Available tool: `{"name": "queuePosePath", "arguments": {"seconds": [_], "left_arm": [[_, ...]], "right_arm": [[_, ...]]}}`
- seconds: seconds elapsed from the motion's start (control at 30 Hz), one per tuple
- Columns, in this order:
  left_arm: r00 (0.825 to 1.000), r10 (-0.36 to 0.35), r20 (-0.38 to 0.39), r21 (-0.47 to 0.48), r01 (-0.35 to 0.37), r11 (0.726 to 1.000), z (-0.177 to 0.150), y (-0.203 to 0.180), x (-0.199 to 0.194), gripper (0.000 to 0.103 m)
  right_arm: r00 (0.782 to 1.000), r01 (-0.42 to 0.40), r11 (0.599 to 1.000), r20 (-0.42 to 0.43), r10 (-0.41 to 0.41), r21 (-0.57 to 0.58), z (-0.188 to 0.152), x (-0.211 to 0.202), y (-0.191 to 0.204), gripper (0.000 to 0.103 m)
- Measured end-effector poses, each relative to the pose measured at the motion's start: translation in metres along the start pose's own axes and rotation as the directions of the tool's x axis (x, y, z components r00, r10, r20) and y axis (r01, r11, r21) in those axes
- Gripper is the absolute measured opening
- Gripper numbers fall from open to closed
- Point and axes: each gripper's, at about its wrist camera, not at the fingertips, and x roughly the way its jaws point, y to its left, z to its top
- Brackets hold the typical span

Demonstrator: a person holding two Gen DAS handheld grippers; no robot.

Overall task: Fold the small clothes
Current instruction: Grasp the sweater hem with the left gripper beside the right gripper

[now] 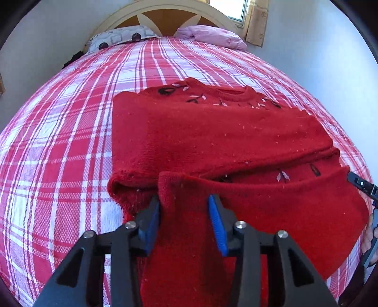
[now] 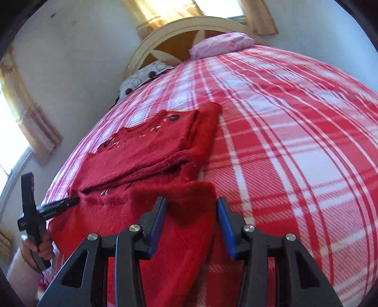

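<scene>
A small red knitted sweater point(image 1: 224, 132) with embroidered collar lies on the plaid bed, sleeves folded across its body. My left gripper point(image 1: 184, 200) has the sweater's near left hem corner between its blue pads, raised off the bed. My right gripper point(image 2: 191, 203) has the near right hem corner point(image 2: 189, 193) between its pads, also raised. The sweater point(image 2: 151, 151) stretches between both grippers. The left gripper also shows at the left of the right wrist view point(image 2: 59, 204), and the right gripper at the right edge of the left wrist view point(image 1: 361, 184).
The bed has a red and white plaid cover point(image 1: 59, 141). A patterned pillow point(image 1: 120, 37) and a pink pillow point(image 1: 212, 35) lie by the cream headboard point(image 1: 165, 14). A wall and a curtained window point(image 2: 14, 132) stand to the left.
</scene>
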Motion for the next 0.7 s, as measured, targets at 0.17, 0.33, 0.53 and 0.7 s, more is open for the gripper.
{"name": "queuePosePath", "arguments": {"seconds": [0.17,0.33,0.53,0.7], "left_arm": [[1.0,-0.011,0.008,-0.032,0.012,0.999,-0.001,0.0,-0.004,0.012],[0.997,-0.049,0.051,-0.071,0.052,0.996,-0.009,0.002,-0.022,0.01],[0.984,-0.094,0.15,-0.082,0.107,0.991,-0.002,0.007,-0.063,0.01],[0.978,-0.086,0.189,-0.102,0.107,0.989,0.023,0.016,-0.078,0.01]], "right_arm": [[1.0,0.015,0.998,-0.001,-0.016,-0.057,-0.004,0.001,0.012,0.011],[0.998,0.032,0.995,0.051,-0.028,-0.093,0.0,-0.022,0.027,0.008],[0.992,-0.037,0.992,0.115,0.051,-0.118,0.021,-0.056,0.046,0.007],[0.988,-0.045,0.979,0.137,0.074,-0.2,0.044,-0.057,0.068,0.007]]}}
